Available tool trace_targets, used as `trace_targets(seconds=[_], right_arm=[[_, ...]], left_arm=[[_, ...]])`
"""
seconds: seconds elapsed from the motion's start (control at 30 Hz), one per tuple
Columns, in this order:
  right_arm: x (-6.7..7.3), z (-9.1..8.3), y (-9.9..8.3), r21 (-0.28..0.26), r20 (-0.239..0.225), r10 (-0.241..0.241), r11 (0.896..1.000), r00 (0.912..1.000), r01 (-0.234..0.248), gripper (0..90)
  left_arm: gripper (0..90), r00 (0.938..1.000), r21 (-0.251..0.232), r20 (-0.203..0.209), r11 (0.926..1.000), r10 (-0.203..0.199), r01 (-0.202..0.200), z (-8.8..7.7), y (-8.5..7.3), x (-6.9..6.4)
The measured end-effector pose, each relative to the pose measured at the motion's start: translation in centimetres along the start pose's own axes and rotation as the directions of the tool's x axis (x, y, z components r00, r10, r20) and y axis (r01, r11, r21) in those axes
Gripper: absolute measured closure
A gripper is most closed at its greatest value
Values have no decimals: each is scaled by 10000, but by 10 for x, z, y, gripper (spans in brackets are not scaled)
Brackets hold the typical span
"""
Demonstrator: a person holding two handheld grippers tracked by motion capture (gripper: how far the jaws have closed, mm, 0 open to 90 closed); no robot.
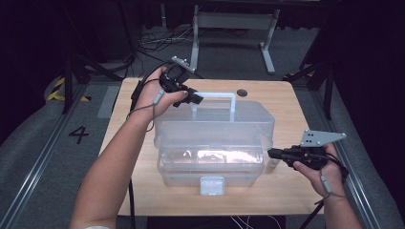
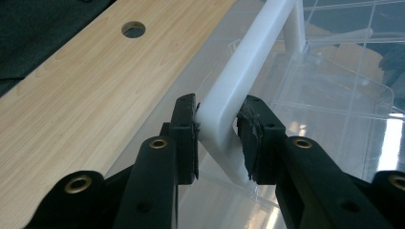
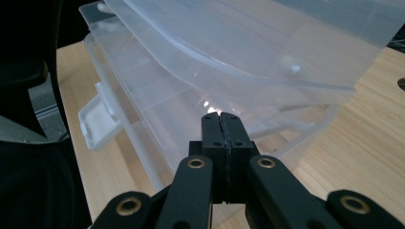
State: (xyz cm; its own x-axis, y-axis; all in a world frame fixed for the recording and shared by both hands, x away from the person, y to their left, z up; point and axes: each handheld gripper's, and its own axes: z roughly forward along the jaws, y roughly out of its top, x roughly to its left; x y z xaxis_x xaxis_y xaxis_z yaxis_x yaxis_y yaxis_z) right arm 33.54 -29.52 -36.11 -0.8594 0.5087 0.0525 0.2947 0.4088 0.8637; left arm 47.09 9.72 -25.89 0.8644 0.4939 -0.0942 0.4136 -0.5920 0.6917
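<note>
A clear plastic case [image 1: 215, 138] with a white handle [image 1: 213, 95] stands in the middle of the wooden table [image 1: 286, 105]. My left gripper [image 1: 193, 98] is at the handle's left end. In the left gripper view its pads [image 2: 187, 131] clamp the handle [image 2: 248, 62] at the bend, one on each side. My right gripper [image 1: 271, 153] is beside the case's right end, shut with nothing between its jaws. In the right gripper view its tips [image 3: 221, 117] lie against the lower tray, below the raised clear lid [image 3: 239, 52].
A white latch [image 1: 212, 185] hangs on the case's front, also seen as a flap [image 3: 93, 121] in the right gripper view. A round cable hole [image 1: 242, 92] lies in the table behind the handle. Table legs and cables lie on the floor beyond.
</note>
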Motion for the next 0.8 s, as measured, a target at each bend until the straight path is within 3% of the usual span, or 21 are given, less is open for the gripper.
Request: trace_targets(seconds=[0.13,0.23,0.33,0.4,0.5,0.8], right_arm=[[0,2,1,-465,-61,68,9989,10000,-70,900],[-1,2,2,-513,-51,98,9986,9999,-101,900],[-1,3,2,-435,-75,104,9990,9999,-108,900],[-1,3,2,-431,-86,114,9990,9999,-118,900],[-1,5,2,-387,-126,97,9992,9999,-102,900],[-3,8,4,-420,-119,109,9991,9999,-114,900]], left_arm=[[689,10000,56,-30,10000,45,-45,0,0,-1],[685,9997,-4,-220,10000,98,-98,0,0,-3],[574,9983,-228,-557,9996,150,-163,-2,-2,-5],[554,9986,-381,-518,9992,89,-109,-3,-3,-6],[520,9994,-975,-342,9952,-108,74,-11,-6,-8],[516,9991,-1380,-416,9904,61,-118,-36,-18,-18]])
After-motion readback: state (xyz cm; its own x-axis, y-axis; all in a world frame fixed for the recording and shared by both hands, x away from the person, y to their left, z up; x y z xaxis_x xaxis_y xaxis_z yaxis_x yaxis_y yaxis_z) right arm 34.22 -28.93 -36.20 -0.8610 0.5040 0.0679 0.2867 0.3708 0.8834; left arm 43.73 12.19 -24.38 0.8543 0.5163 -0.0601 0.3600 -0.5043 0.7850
